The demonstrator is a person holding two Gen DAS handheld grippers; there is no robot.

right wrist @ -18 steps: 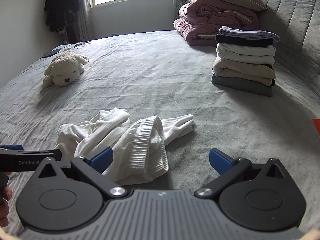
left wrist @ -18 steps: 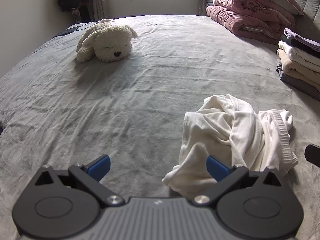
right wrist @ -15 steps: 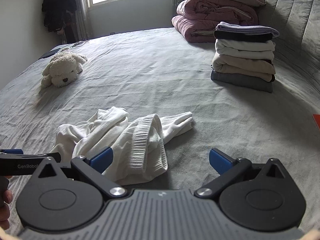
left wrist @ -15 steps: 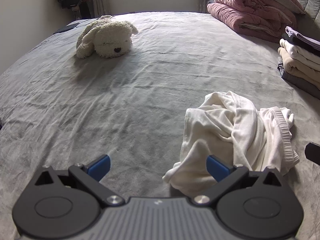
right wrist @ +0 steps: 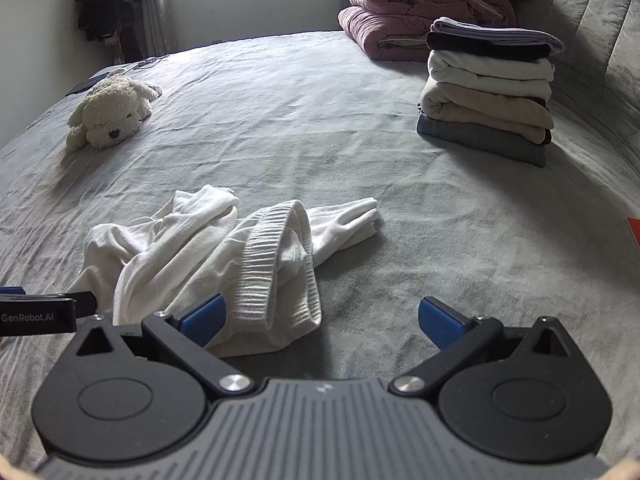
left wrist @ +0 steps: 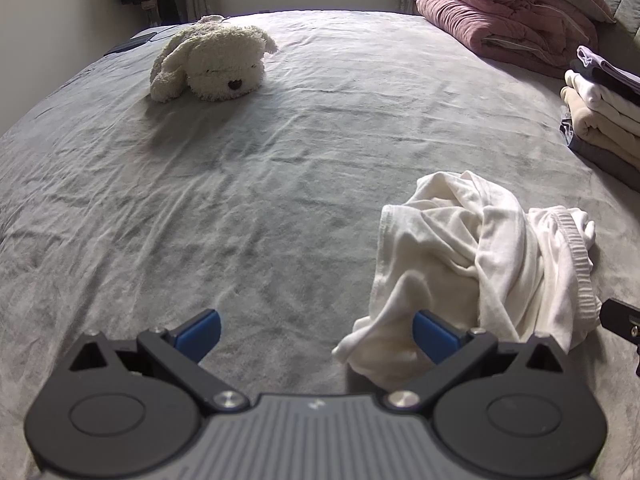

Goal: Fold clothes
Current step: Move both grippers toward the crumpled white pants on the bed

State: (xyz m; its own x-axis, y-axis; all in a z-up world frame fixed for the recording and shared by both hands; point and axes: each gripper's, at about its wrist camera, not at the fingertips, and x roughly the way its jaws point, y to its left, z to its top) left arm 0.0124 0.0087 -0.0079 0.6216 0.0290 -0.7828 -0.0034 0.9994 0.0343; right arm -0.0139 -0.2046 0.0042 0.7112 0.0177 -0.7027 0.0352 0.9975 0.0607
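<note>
A crumpled white garment (left wrist: pixel 476 256) (right wrist: pixel 224 256) with a ribbed waistband lies on the grey bed sheet (left wrist: pixel 260 184). My left gripper (left wrist: pixel 316 330) is open, hovering over the sheet; its right blue pad stands in front of the garment's near left corner, touching nothing that I can see. My right gripper (right wrist: pixel 320 314) is open too, with its left blue pad in front of the waistband's near edge and bare sheet between the jaws. The left gripper's side shows at the left edge of the right wrist view.
A stack of folded clothes (right wrist: pixel 488 84) stands at the back right, in front of rolled pink quilts (right wrist: pixel 416 16) and a padded grey headboard (right wrist: pixel 592 20). A white plush dog (left wrist: pixel 212 64) lies at the far left. An orange object (right wrist: pixel 634 232) peeks in at the right edge.
Both views have tipped downward and come a little closer to the bed; the garment sits nearer the grippers. Both grippers stay open, and the garment has not moved.
</note>
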